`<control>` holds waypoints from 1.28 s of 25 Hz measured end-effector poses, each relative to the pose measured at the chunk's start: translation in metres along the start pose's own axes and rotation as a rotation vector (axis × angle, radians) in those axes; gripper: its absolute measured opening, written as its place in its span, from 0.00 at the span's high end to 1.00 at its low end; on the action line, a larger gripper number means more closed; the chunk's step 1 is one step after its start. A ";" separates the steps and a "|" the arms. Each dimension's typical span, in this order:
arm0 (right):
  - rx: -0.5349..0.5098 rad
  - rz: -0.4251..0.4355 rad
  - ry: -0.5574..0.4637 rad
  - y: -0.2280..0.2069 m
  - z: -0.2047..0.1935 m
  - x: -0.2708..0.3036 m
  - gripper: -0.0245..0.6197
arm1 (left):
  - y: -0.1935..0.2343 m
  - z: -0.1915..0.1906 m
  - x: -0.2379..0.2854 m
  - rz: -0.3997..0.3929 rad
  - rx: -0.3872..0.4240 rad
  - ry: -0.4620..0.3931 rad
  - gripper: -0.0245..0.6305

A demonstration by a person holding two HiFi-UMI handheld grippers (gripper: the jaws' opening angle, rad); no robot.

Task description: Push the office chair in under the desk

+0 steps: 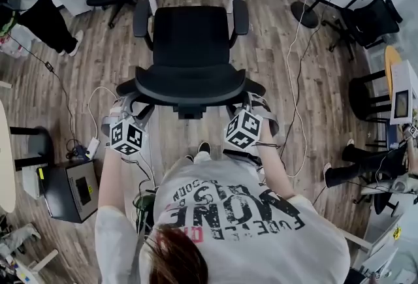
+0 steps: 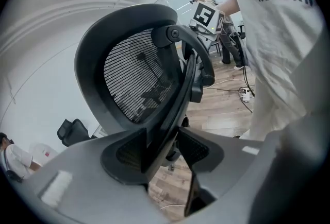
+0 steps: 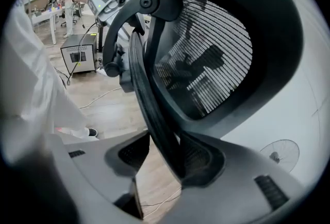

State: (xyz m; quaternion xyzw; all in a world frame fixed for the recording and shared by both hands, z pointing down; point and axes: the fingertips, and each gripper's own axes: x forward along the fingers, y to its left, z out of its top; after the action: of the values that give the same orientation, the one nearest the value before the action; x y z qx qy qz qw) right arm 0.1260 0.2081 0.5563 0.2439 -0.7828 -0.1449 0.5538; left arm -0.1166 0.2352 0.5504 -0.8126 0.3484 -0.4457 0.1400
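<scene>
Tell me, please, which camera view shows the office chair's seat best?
The head view: it looks down on nearly the whole seat, between the armrests. Both gripper views show only the mesh backrest close up, never the seat.

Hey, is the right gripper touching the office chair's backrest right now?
Touching. The right gripper view shows the backrest rim running between the open jaws of the right gripper, pressed against one jaw, with floor showing beside the other.
</scene>
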 end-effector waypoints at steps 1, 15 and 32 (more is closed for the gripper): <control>-0.001 -0.005 0.000 -0.001 0.001 0.000 0.69 | 0.002 0.000 0.001 0.000 0.000 0.000 0.66; 0.011 -0.036 0.040 -0.025 0.023 0.027 0.69 | 0.043 -0.015 0.021 0.013 0.027 -0.036 0.65; 0.058 -0.097 0.117 -0.054 0.031 0.051 0.66 | 0.075 -0.018 0.044 0.005 0.081 -0.058 0.66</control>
State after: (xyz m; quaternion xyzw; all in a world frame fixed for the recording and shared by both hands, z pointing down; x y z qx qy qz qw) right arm 0.0955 0.1342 0.5597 0.3057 -0.7402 -0.1343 0.5836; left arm -0.1491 0.1522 0.5478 -0.8181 0.3278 -0.4353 0.1839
